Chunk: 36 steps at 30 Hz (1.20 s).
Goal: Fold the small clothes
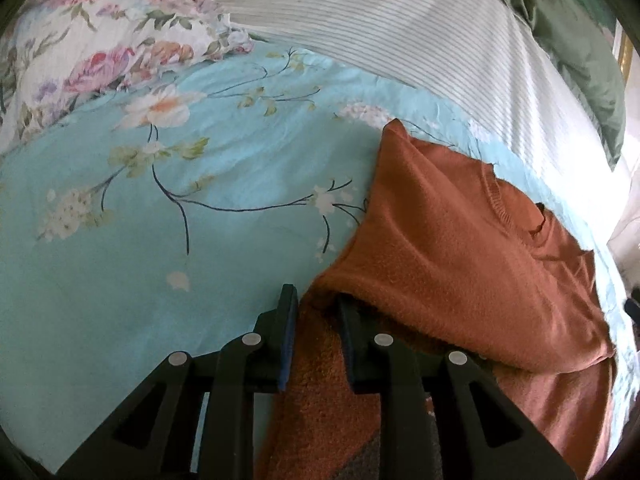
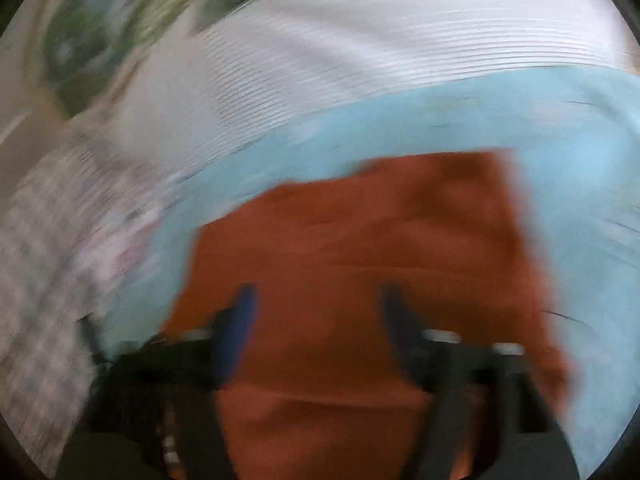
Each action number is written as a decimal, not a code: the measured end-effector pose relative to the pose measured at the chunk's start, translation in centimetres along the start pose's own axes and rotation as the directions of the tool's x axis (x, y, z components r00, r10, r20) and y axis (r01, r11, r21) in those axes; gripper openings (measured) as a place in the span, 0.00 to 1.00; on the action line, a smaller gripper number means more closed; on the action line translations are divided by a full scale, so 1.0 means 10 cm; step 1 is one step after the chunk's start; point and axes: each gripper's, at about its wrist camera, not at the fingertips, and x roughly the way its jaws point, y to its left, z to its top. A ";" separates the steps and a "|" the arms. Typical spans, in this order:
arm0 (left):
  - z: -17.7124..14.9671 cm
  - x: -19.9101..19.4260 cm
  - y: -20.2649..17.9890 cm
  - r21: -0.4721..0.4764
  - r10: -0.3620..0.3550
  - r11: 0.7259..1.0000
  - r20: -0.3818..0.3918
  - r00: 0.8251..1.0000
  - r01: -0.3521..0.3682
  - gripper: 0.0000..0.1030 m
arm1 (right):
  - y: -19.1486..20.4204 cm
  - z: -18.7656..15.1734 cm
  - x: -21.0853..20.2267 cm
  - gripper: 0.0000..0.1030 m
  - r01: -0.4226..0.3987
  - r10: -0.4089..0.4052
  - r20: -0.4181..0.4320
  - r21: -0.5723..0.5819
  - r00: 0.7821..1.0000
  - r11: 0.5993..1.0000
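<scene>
Left gripper pinches sweater; right view blurred.

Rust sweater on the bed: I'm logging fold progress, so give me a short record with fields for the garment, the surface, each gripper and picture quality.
garment: rust sweater, partly folded, neckline showing
surface: light blue floral bedsheet, with a white striped cover beyond it
left gripper: jaws narrow, a fold of the sweater between its fingers
right gripper: jaws wide apart over the sweater, nothing clamped
other items: floral pillow, green cloth
picture quality: left wrist view sharp; right wrist view motion-blurred
</scene>
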 end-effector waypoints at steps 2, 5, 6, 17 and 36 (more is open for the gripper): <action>0.00 -0.01 0.03 -0.017 -0.019 1.000 0.007 1.000 0.019 0.23 | 0.29 0.15 0.44 0.75 -0.129 0.125 -0.081 -0.049 0.989 0.990; -0.02 -0.03 0.05 -0.027 -0.033 0.999 0.019 0.999 0.033 0.23 | 0.67 0.39 1.24 0.75 -0.243 0.224 -0.208 -0.071 0.952 0.967; -0.02 -0.03 0.06 -0.030 -0.038 0.999 0.021 0.999 0.038 0.23 | 0.80 0.50 1.55 0.75 -0.248 0.220 -0.242 -0.094 0.945 0.964; -0.06 -0.03 0.13 -0.073 -0.103 0.992 0.055 0.993 0.107 0.23 | 1.29 0.61 2.94 0.75 -0.463 0.324 -0.572 -0.113 0.754 0.879; 0.16 -0.40 0.02 -0.060 -0.144 0.987 0.113 0.983 0.152 0.22 | 0.64 0.43 1.79 0.75 -0.384 0.379 -0.266 0.034 0.886 0.923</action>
